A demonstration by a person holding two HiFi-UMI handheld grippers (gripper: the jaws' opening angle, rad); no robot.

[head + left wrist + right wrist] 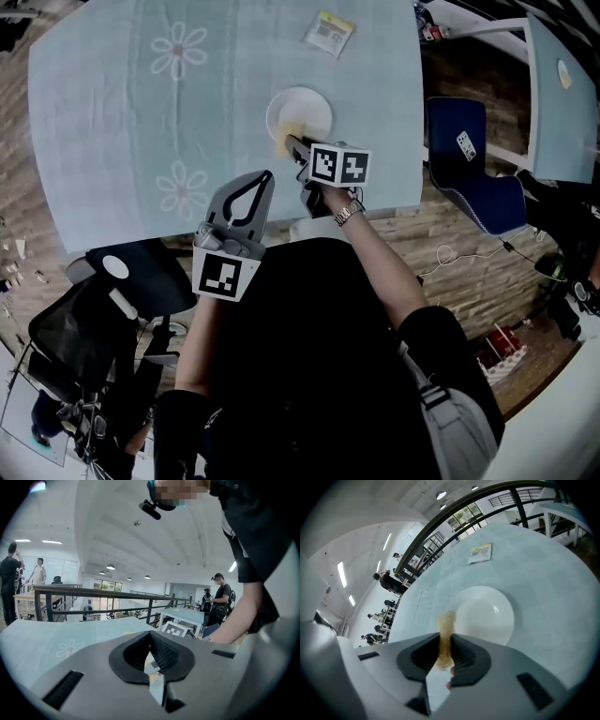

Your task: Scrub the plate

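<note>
We saw the grey plastic left gripper [150, 634] with its black ribbed pads [165, 653], the jaws brought together at the tips and nothing held between them. Beyond it lay a pale blue tablecloth with a white flower print [70, 647], backed by a black metal railing [93, 592]. A bare forearm [241, 620] reached in from the right, just beside a white cube with black square markers [176, 629]. A person in dark clothes and a cap [220, 599] stood far off.

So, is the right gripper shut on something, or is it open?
Shut. In the right gripper view, the right gripper clamps a thin yellow-brown sponge that sticks out toward the white plate.
</note>
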